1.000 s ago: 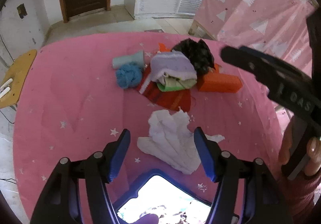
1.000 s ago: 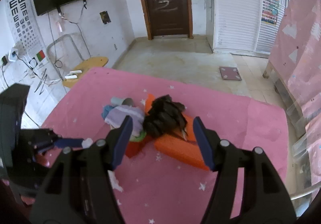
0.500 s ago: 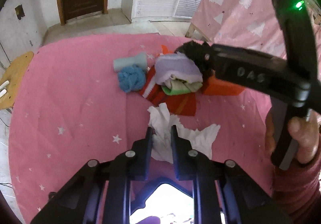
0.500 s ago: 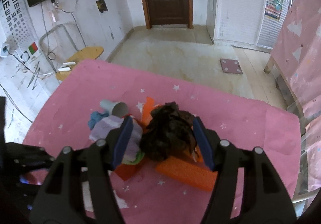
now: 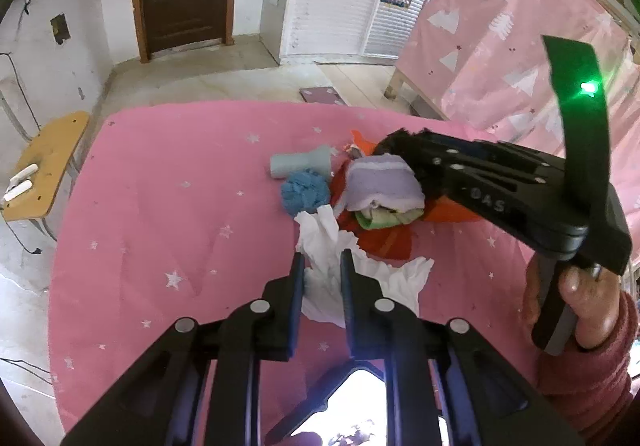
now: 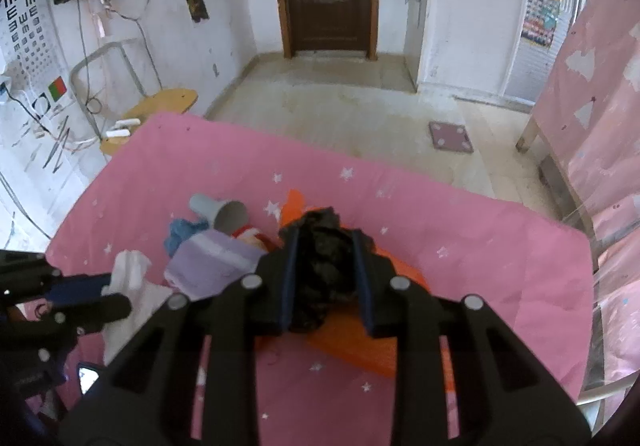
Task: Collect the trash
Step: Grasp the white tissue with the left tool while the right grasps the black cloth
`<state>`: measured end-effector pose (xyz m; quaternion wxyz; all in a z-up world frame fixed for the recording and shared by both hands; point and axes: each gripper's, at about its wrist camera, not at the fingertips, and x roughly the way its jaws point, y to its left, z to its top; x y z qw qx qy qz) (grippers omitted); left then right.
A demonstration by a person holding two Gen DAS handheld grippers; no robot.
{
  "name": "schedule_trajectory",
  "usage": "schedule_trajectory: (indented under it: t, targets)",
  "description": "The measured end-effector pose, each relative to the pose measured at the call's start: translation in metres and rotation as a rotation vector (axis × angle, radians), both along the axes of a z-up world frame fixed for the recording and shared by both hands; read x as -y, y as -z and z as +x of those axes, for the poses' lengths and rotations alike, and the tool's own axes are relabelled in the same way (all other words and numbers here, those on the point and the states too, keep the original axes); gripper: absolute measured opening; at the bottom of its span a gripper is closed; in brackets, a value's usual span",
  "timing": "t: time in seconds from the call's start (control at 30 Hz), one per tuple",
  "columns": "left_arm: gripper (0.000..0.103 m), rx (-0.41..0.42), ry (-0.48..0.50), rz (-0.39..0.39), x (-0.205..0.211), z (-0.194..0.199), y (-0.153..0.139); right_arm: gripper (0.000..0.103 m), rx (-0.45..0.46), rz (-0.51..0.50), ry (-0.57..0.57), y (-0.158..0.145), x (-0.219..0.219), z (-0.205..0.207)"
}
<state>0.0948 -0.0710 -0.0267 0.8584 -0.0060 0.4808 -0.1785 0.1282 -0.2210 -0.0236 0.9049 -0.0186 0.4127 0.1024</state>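
Two grippers are both busy on the pink star cloth point(image 5: 160, 214). The left gripper point(image 5: 322, 266) has its blue fingers point(image 5: 298, 286) squeezed onto the white tissue point(image 5: 328, 242), pinching it near its middle so the soft paper bunches up and comes along in one go. The tissue is long and thin here: one crumpled end sticks up and away from the gripper toward the pile, and the wider end spreads on the cloth to the right. The right gripper point(image 6: 322, 246) has its fingers point(image 6: 290, 274) pressed on both sides of the black crumpled wad point(image 6: 320, 266), which sits on top of the orange sheet point(image 6: 360, 346). The wad is a round lump, so it has no clear long side. Just beside it lie a folded purple cloth point(image 5: 380, 186), a blue fuzzy ball point(image 5: 304, 192) and a grey paper cup point(image 6: 224, 210) tipped on its side, its open mouth facing the right gripper. I think each hand is grabbing one piece of trash at once to save time.
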Motion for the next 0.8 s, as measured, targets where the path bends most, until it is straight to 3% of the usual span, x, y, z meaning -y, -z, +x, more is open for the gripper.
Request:
schedule_trajectory:
  t: [0.43,0.8]
  targets:
    - [0.01,0.112,-0.041,0.03,-0.001,-0.008,-0.039,0.025,0.055,0.027,0.034,-0.019,0.022,-0.02]
    - [0.01,0.157,-0.022,0.051,0.017,-0.02,-0.054,0.025,0.115,0.079,0.113,-0.036,0.072,-0.058]
